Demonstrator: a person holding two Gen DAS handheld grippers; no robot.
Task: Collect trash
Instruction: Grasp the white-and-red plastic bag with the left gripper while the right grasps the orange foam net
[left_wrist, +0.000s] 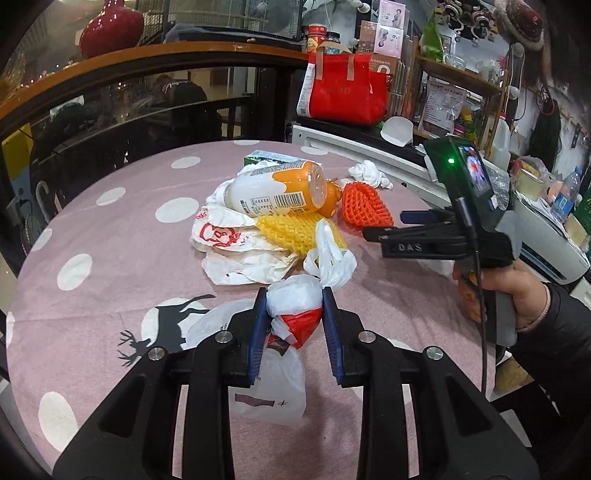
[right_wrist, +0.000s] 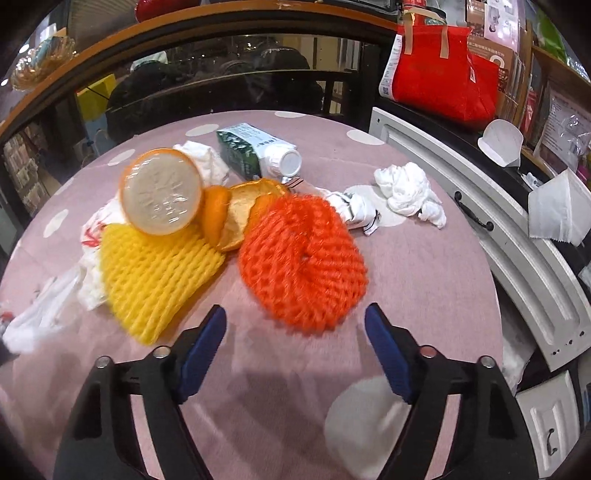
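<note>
My left gripper (left_wrist: 294, 295) is shut on a knotted white and red plastic bag (left_wrist: 295, 308), whose loose end lies on the pink tablecloth (left_wrist: 110, 266). Beyond it is a trash pile: an orange and white bottle (left_wrist: 277, 192) on its side, a yellow foam net (left_wrist: 295, 229), printed paper wrappers (left_wrist: 221, 232) and an orange foam net (left_wrist: 365, 206). My right gripper (right_wrist: 295, 310) stands open just in front of the orange foam net (right_wrist: 303, 262); its pads do not touch the net. Orange peel (right_wrist: 236, 218) lies between the net and the bottle (right_wrist: 162, 192).
A green carton (right_wrist: 243, 151) and a crumpled tissue (right_wrist: 406, 192) lie farther back on the round table. A white cabinet (right_wrist: 517, 258) runs along the right edge, with a red tote bag (right_wrist: 443, 85) on top. A hand (left_wrist: 524, 291) holds the right gripper (left_wrist: 384, 225).
</note>
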